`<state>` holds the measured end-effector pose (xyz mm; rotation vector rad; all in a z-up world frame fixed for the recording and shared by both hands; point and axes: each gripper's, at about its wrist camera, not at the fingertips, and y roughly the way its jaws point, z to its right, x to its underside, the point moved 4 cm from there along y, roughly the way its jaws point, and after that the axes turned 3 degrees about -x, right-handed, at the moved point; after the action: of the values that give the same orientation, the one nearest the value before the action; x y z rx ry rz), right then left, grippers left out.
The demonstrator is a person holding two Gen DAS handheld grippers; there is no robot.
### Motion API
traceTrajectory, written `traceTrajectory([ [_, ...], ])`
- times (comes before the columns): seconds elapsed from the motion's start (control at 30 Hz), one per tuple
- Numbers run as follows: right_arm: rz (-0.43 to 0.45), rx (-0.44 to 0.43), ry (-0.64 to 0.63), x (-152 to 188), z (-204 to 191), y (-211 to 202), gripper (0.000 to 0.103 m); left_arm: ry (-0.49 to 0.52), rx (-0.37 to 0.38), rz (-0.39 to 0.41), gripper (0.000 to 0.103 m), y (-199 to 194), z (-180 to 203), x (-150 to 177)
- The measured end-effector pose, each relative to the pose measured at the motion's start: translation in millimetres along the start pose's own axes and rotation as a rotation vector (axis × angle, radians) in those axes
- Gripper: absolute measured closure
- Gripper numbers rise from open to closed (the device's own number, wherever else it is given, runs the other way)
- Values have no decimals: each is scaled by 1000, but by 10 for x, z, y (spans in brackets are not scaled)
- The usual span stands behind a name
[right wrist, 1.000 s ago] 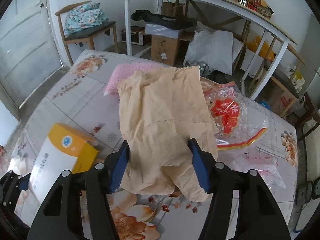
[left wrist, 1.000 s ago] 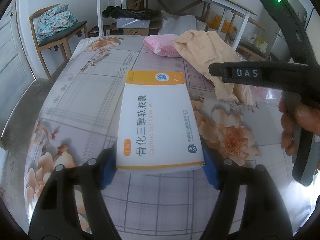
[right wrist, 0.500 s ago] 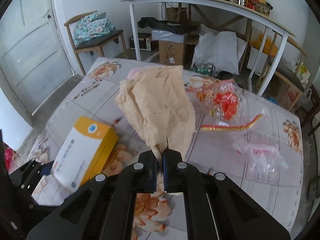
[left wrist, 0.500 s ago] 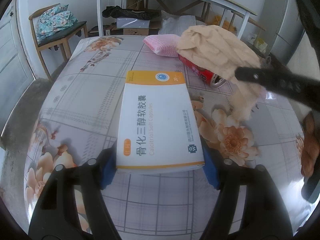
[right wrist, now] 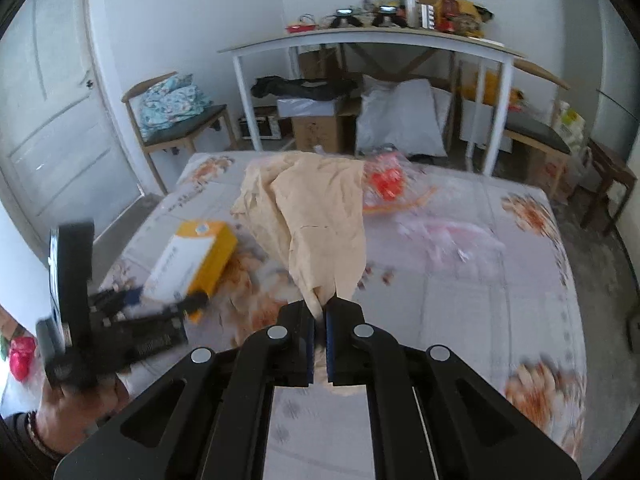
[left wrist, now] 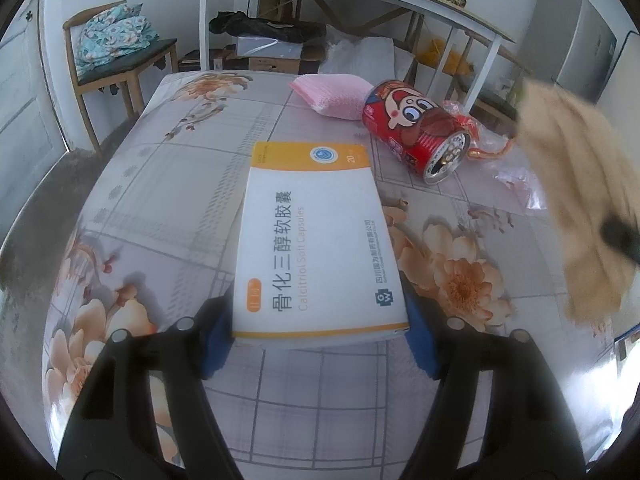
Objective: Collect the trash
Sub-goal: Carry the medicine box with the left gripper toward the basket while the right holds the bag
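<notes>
My left gripper (left wrist: 320,340) is shut on a white and orange medicine box (left wrist: 316,240), held just over the flowered table (left wrist: 160,184). The box also shows in the right wrist view (right wrist: 192,256). My right gripper (right wrist: 319,320) is shut on a crumpled beige paper bag (right wrist: 320,224) and holds it up above the table. The bag shows blurred at the right edge of the left wrist view (left wrist: 576,200). A red cartoon can (left wrist: 416,132) lies on its side beyond the box.
A pink foam pad (left wrist: 332,92) lies at the table's far side. Clear and red plastic wrappers (right wrist: 400,192) lie on the table right of the bag. A chair with cloth (right wrist: 176,116) and a white desk (right wrist: 372,40) over boxes stand behind.
My right gripper closed on the beige bag and lifted it up and back off the table, uncovering the red can. My left gripper with the box has stayed still.
</notes>
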<state>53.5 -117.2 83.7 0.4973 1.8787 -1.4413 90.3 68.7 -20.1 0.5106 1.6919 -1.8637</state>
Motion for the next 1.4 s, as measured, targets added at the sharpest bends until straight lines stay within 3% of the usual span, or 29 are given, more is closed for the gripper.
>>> traceTrajectory([
  [0.13,-18,-15,-11,232,-16,-73,99,-14,-3,17,36,-38,-49,-16],
  [0.33,5,-71,-37,286,-138,-184,99,20,-3,52,36,-213,-24,-12],
  [0.53,31,-112,-69,290,-322,-274,99,19,15,132,36,-777,-121,67],
  [0.77,36,-162,-114,359,-584,-334,99,6,-53,174,36,-1423,-466,321],
  [0.97,33,-197,-139,430,-778,-337,99,-114,-155,191,35,-2210,-1245,747],
  [1.07,31,-216,-152,443,-876,-340,99,-164,-250,177,35,-2549,-1723,1080],
  [1.23,13,-248,-190,502,-1110,-292,99,-277,-405,114,35,-3023,-2535,1731],
  [1.4,2,-277,-247,574,-1409,-295,99,-361,-522,10,35,-3178,-3168,2482],
])
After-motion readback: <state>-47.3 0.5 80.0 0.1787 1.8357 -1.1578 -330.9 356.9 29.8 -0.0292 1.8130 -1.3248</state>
